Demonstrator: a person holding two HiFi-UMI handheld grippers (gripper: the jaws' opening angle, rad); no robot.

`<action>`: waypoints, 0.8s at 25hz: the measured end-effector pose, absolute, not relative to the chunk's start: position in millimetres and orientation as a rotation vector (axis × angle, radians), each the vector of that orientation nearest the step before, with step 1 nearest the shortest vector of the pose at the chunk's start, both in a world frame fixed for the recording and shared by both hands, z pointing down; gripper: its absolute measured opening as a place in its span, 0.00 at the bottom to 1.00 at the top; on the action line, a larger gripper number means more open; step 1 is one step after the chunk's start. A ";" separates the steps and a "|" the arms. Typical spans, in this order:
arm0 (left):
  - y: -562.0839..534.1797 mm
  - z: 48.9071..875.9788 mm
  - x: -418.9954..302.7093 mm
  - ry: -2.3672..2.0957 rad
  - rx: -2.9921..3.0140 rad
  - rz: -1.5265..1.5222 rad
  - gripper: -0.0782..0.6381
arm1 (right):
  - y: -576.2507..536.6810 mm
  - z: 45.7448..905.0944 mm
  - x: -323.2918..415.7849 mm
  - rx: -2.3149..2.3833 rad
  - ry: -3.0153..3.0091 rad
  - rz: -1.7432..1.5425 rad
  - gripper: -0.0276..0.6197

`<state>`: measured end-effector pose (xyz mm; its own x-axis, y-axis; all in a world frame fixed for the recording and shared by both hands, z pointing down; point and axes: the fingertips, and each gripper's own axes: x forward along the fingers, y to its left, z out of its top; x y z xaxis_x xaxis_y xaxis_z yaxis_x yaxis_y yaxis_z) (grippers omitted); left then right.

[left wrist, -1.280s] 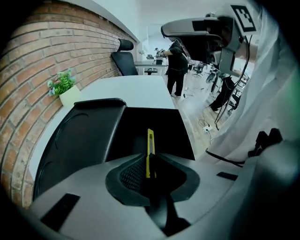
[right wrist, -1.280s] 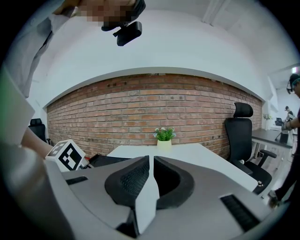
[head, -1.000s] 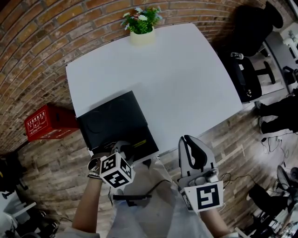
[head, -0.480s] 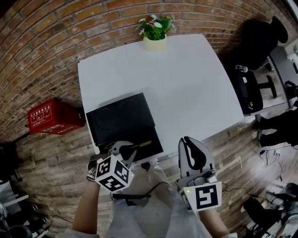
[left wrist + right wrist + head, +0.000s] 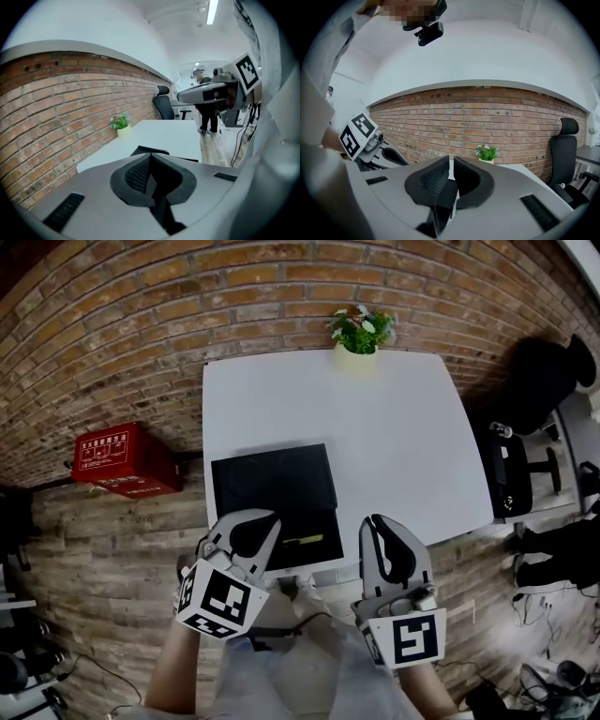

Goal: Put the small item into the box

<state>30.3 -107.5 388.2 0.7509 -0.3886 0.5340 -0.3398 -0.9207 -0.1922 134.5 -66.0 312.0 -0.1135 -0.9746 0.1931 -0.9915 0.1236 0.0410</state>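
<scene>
A black box (image 5: 273, 480) lies open on the near left part of the white table (image 5: 394, 437). In its near half rests a thin yellow-green small item (image 5: 303, 541). My left gripper (image 5: 251, 526) hangs shut over the box's near left corner, nothing visible between its jaws; in the left gripper view the left gripper (image 5: 151, 158) has its jaws together with the box (image 5: 149, 152) just beyond them. My right gripper (image 5: 383, 523) is shut and empty at the table's near edge, right of the box. In the right gripper view the right gripper (image 5: 451, 164) points at the brick wall.
A potted plant (image 5: 358, 334) stands at the table's far edge. A red case (image 5: 125, 457) sits on the brick floor at left. Black office chairs (image 5: 544, 390) stand to the right. A person (image 5: 208, 108) stands beyond the table in the left gripper view.
The head view has swung, so the table sits more to the right and squarer. My left gripper has drawn back from over the small item to the box's near left corner. The right gripper has held still.
</scene>
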 end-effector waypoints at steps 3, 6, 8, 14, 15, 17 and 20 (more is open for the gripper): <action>-112.3 362.1 12.3 0.736 -2.822 -0.810 0.14 | -70.6 301.8 123.8 1.937 -2.256 0.100 0.13; -115.6 334.1 -5.2 0.865 -2.793 -0.708 0.14 | -76.0 289.7 115.9 1.919 -2.294 0.065 0.13; -117.0 311.0 -14.9 0.925 -2.777 -0.620 0.14 | -79.7 280.0 109.9 1.908 -2.326 0.041 0.13; -111.1 257.6 -40.4 1.036 -2.762 -0.405 0.13 | -84.3 260.8 88.7 1.864 -2.396 -0.028 0.13; -109.6 252.1 -45.2 1.066 -2.770 -0.375 0.14 | -84.2 258.8 85.6 1.857 -2.406 -0.037 0.13; -106.3 244.0 -54.2 1.132 -2.794 -0.320 0.14 | -83.5 254.8 80.5 1.848 -2.424 -0.053 0.13; -101.3 238.2 -65.8 1.187 -2.790 -0.297 0.13 | -82.0 250.4 74.2 1.837 -2.442 -0.074 0.13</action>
